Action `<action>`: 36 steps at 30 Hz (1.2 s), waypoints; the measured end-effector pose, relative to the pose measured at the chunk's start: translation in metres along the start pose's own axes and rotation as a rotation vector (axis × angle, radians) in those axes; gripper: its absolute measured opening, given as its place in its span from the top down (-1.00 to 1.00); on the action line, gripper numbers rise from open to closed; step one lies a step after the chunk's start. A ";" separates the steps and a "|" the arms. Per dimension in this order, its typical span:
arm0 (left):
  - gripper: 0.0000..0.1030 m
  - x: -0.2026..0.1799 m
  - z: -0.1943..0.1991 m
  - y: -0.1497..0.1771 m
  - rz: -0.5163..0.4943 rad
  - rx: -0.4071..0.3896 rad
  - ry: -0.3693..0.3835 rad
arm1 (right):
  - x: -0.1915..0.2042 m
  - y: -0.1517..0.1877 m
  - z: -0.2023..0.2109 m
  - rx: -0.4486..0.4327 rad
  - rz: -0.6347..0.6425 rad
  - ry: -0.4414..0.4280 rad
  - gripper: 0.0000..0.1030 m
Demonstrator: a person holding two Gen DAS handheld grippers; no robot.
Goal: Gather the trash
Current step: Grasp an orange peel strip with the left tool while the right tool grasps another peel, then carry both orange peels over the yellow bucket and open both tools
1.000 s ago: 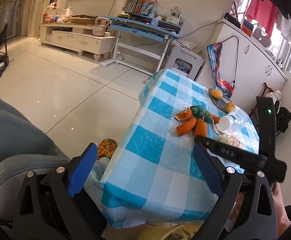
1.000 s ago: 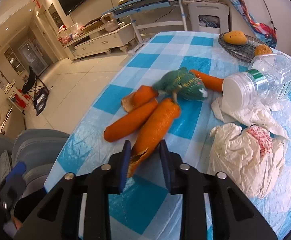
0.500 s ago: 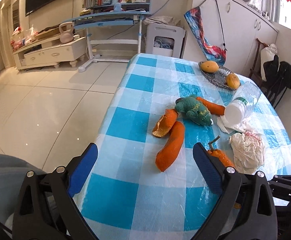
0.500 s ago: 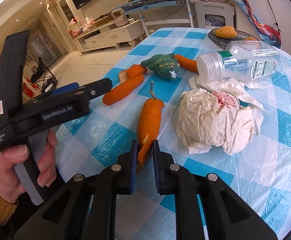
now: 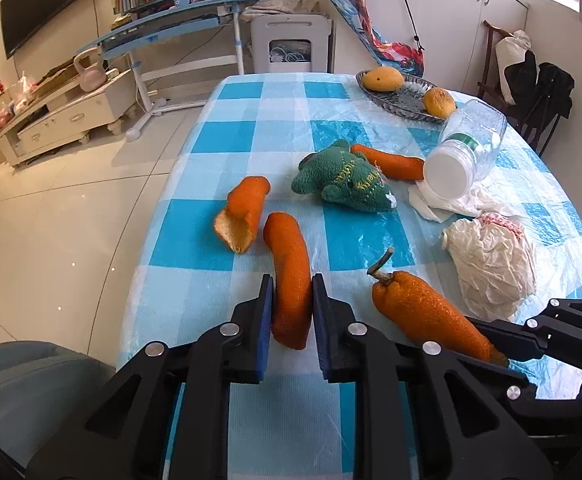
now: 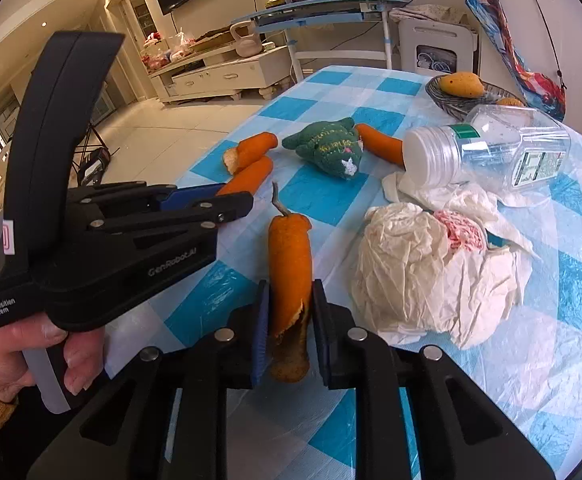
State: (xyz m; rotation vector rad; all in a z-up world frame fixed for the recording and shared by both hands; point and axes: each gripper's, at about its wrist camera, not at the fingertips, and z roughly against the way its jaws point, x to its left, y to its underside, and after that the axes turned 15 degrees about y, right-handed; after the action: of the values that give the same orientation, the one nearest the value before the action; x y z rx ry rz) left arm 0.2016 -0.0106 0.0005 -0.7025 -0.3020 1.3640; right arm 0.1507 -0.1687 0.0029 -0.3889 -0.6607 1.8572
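Both grippers astride orange peels, long axes in line with the fingers.

Left gripper (image 5: 292,312) brackets the smooth peel (image 5: 289,280), pads at its flanks, nearly closed; firm contact not certain. Right gripper (image 6: 289,320) pinches the stemmed peel (image 6: 289,272) at its torn end. Both peels lie at the near table edge (image 5: 147,280). Beyond: curled peel (image 5: 243,216), green toy (image 5: 345,182), fourth peel (image 5: 389,162), jar (image 5: 467,148), crumpled paper (image 5: 491,264). Nothing blocks a lift.

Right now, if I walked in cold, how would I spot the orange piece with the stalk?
Find the blue checked table. At its near edge, left of the crumpled white paper, lies the stalked orange piece, pinched in the right tool. Unlike the other orange pieces, it has a thin curled stem at its far end.
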 end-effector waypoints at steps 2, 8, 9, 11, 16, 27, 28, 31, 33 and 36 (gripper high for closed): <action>0.67 -0.001 0.009 0.008 0.017 -0.018 0.005 | -0.002 0.005 0.006 0.003 -0.015 -0.018 0.61; 0.67 -0.009 0.039 0.035 0.043 -0.056 0.007 | -0.002 0.020 0.024 -0.007 -0.044 -0.071 0.61; 0.67 -0.011 0.044 0.039 0.043 -0.061 0.007 | -0.002 0.023 0.028 -0.010 -0.054 -0.077 0.61; 0.67 -0.014 0.054 0.045 0.044 -0.069 0.010 | -0.003 0.031 0.035 -0.016 -0.074 -0.088 0.61; 0.67 -0.024 0.075 0.059 0.045 -0.082 0.025 | -0.003 0.050 0.052 -0.031 -0.118 -0.114 0.61; 0.67 -0.048 0.108 0.090 0.056 -0.098 0.075 | -0.005 0.080 0.086 -0.050 -0.159 -0.125 0.61; 0.67 -0.051 0.109 0.095 0.058 -0.096 0.083 | -0.005 0.082 0.087 -0.046 -0.160 -0.125 0.61; 0.67 -0.059 0.112 0.111 0.076 -0.083 0.117 | -0.005 0.094 0.093 -0.028 -0.158 -0.124 0.61; 0.67 -0.064 0.110 0.123 0.098 -0.066 0.146 | -0.004 0.104 0.095 -0.006 -0.157 -0.122 0.61; 0.67 -0.074 0.102 0.143 0.114 -0.020 0.180 | -0.005 0.124 0.097 0.043 -0.166 -0.105 0.61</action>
State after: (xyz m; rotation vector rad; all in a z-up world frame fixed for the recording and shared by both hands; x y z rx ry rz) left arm 0.0142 -0.0461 0.0043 -0.8636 -0.1338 1.3956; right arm 0.0061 -0.2321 0.0040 -0.2025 -0.7015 1.7392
